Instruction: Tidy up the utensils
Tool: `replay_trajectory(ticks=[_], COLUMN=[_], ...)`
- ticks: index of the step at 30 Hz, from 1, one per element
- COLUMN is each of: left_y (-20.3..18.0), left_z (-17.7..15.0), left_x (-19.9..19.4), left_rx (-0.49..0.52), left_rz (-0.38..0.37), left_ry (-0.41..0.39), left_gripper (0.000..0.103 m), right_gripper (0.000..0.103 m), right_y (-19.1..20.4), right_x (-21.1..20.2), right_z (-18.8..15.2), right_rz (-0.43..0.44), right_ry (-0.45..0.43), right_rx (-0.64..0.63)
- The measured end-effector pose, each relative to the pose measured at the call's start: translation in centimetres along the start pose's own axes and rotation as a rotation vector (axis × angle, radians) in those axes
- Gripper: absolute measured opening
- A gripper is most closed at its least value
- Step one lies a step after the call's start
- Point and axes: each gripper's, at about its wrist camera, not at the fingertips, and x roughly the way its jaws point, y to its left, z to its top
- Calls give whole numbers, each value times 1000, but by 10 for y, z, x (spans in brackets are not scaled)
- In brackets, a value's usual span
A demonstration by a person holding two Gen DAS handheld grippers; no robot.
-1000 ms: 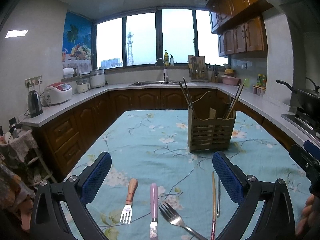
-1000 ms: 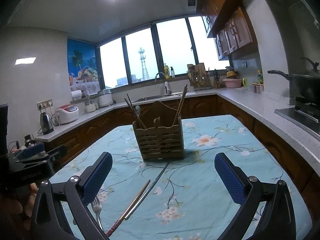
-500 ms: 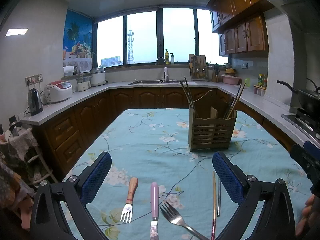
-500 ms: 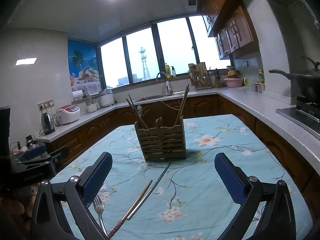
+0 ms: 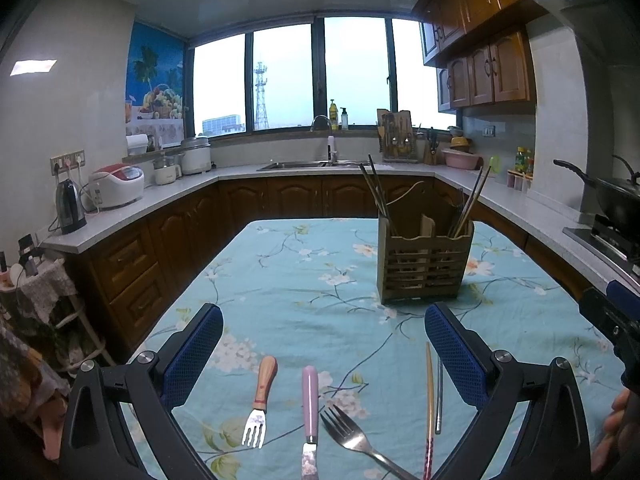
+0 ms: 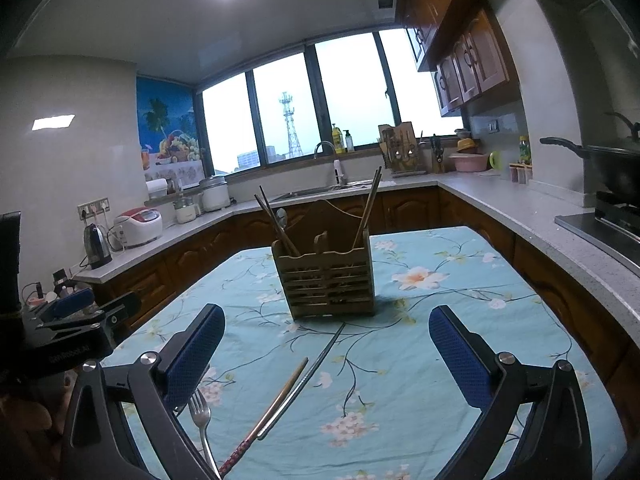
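Left black two-finger gripper with blue textured pads (image 5: 322, 342) is hovering low, jaws spread wide, gripping nothing. Right black gripper with matching blue pads (image 6: 326, 346) is hanging level beside it, jaws equally wide, empty. Fingertips of a hand (image 5: 614, 426) are showing at the left view's right edge.

Between your left jaws, knife (image 5: 309, 412) blade and steel fork (image 5: 352, 436) handle run off bottom edge; holder (image 6: 326, 280) contents too dim to ID.

Slatted wood holder (image 5: 424, 270); shiny metal fork (image 5: 352, 436); matt floral cloth on surface (image 5: 304, 280); textured blue claw pads (image 5: 452, 354).
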Motion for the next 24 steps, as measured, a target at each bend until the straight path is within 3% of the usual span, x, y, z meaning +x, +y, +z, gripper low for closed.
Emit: replay_trajectory(ticks=[24], left_y=[-3], left_z=[0], left_x=[-2], left_rx=[11], left_rz=[-4], left_ry=[-4], left_gripper=[102], right_gripper=[103], right_y=[1], right_x=[0], right_z=[0], right_rz=[3], right_ry=[-4], right_rx=[-1])
